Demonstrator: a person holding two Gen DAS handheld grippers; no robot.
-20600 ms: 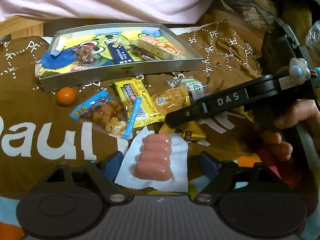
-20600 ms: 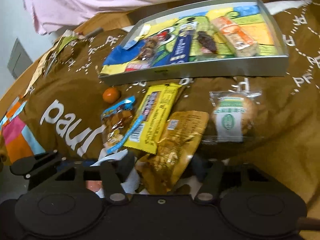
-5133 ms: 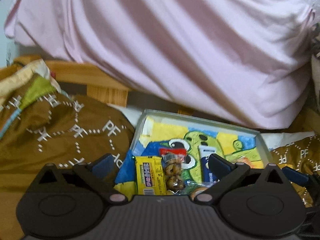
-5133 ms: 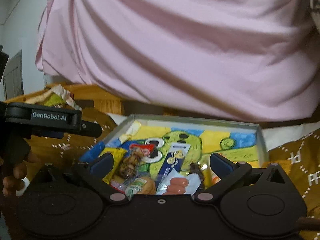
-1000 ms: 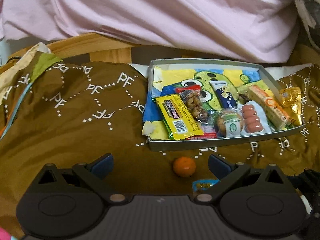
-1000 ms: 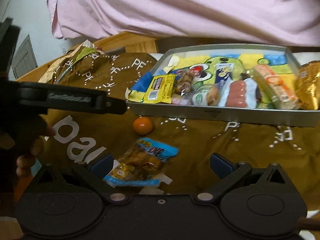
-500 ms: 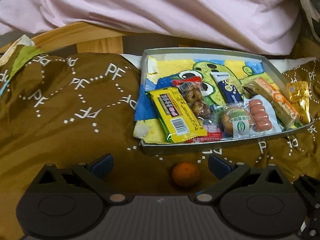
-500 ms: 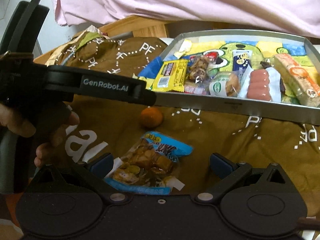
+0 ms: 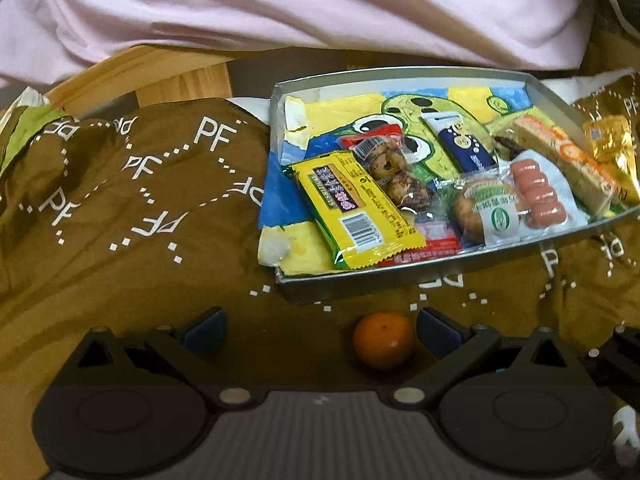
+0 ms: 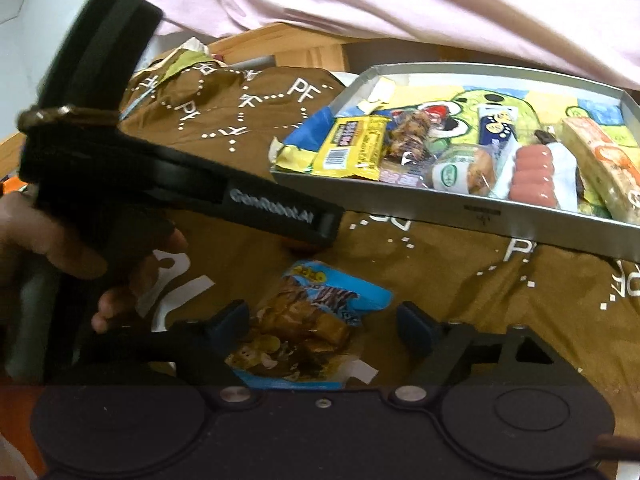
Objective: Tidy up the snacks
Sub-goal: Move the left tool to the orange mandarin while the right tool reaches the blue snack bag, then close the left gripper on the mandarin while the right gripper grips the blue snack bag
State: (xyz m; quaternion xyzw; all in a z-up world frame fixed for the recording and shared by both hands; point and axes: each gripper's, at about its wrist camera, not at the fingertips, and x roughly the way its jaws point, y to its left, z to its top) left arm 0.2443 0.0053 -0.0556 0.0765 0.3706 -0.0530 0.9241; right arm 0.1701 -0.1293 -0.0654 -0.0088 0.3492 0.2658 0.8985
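I am bringing my right tongs (image 10: pixel 320 320) in over the blue crinkly foil snack packet (image 10: pixel 308 320) printed with brown pieces and a cartoon monkey. The jaws have just been closing, and the packet is lying between them, but the pads are not yet pressing on it, as far as I can see. My left tongs (image 9: pixel 320 326) are standing spread wide, holding nothing, with the small round orange fruit (image 9: pixel 383 340) sitting just inside the right finger on the brown quilted bedcover (image 9: pixel 132 200) stitched with white letters.

Beyond both tools, the shallow grey metal tray (image 9: pixel 400 276), lined with a bright cartoon print, is already carrying most of the snacks: a glossy yellow wrapper with a barcode (image 9: pixel 354 208), a clear bag of knobbly brown bites (image 9: pixel 394 172), a dark blue stick pack (image 9: pixel 460 144), a round bun in clear film with a green label (image 9: pixel 486 208), a row of smooth pink sausages on white backing (image 9: pixel 538 192), and a long pale orange-printed bar (image 9: pixel 568 164). A crumpled gold foil pouch (image 9: pixel 614 152) is resting at the far right rim.

I judge the sorting nearly done; only the blue packet and the orange are still lying outside, on the near side of the tray.
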